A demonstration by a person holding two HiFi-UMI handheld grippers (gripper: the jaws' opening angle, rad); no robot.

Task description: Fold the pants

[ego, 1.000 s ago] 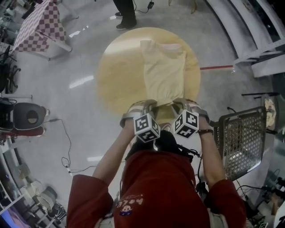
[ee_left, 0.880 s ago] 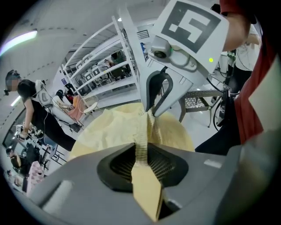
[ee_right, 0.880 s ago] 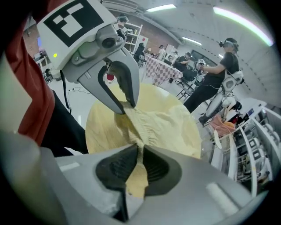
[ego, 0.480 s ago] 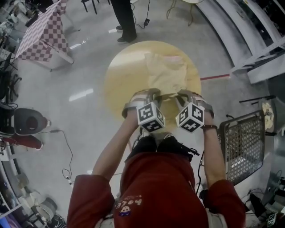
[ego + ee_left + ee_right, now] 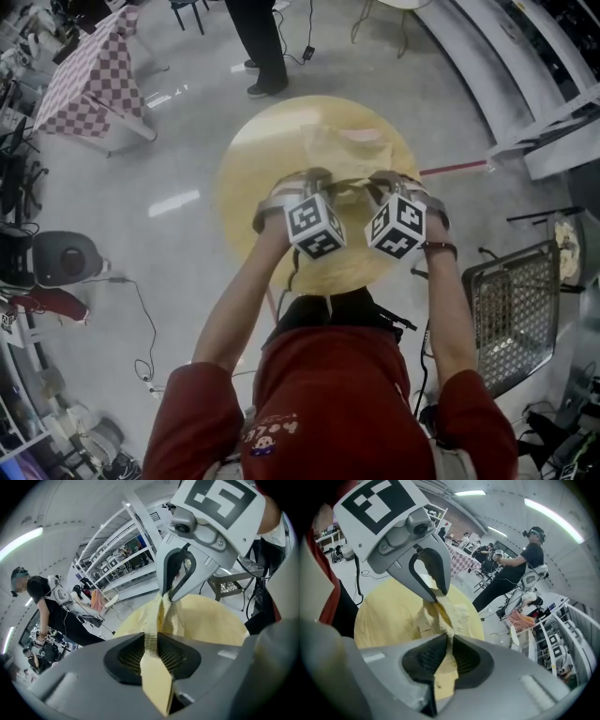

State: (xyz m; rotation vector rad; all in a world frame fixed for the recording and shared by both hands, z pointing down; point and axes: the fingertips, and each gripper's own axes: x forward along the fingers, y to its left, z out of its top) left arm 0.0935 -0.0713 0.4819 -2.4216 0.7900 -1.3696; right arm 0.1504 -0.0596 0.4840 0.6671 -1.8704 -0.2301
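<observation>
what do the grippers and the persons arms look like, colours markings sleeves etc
The left gripper and right gripper match: grey moulded jaws with dark ribbed pads, a curved silver frame, and a white cube printed with black square markers. The person wears a red top; its sleeves cover only the upper arms. A dark band circles the right wrist.

A red short-sleeved shirt point(image 5: 347, 403) bears a small cartoon print point(image 5: 272, 431) toward 7 o'clock; a dark band point(image 5: 439, 248) rings the right wrist. The left tool point(image 5: 151, 654) and right tool point(image 5: 447, 656) are grey, with white black-marked cubes point(image 5: 316, 225).
</observation>
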